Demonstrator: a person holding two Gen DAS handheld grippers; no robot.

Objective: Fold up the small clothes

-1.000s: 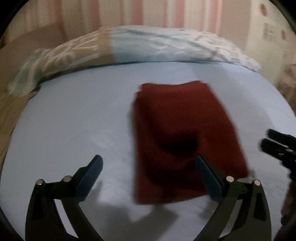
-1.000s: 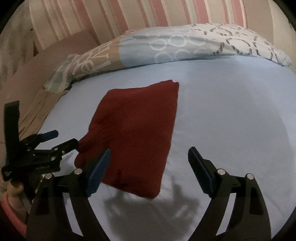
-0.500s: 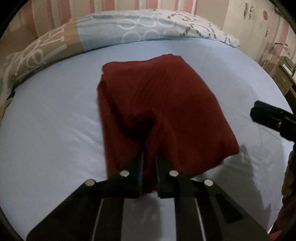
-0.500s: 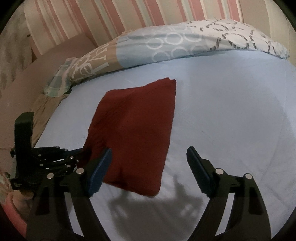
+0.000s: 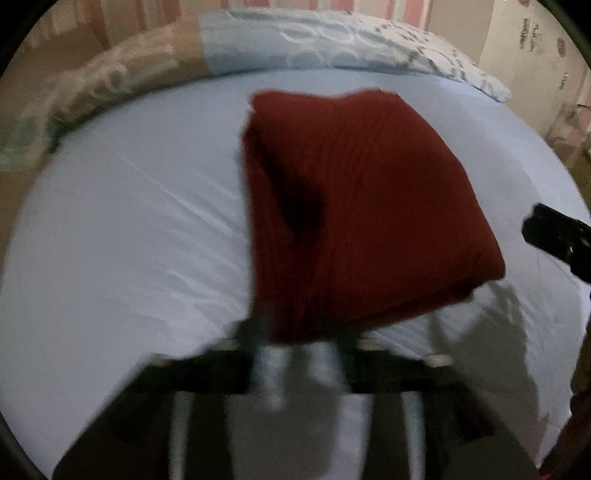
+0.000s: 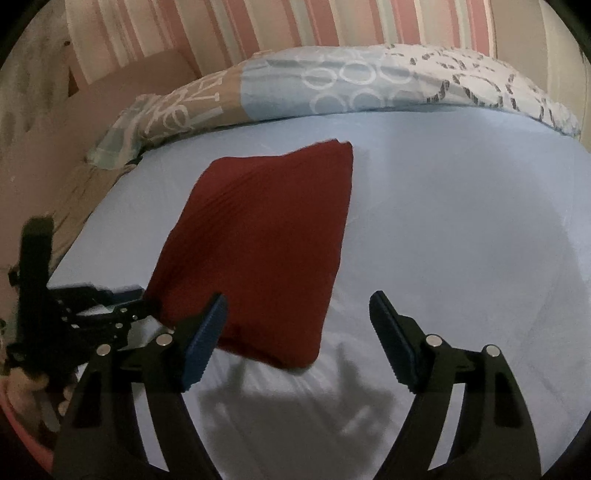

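I'm in a home bedroom: bed w/ light blue sheet (image 6: 461, 229) under my tool, patterned duvet (image 6: 332, 85) ahead, striped wallpaper (image 6: 258, 26) beyond.

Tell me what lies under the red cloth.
The red cloth rests on the light blue sheet. Its near edge is pinched in the left gripper. Anything beneath its folded layers is covered.

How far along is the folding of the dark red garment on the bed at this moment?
Done: the dark red ribbed garment already lies as a compact folded rectangle on the light blue bedsheet. In hand: the left gripper is shut on its near edge, while the right gripper is open above the sheet. Left: probably another fold, or setting it aside.
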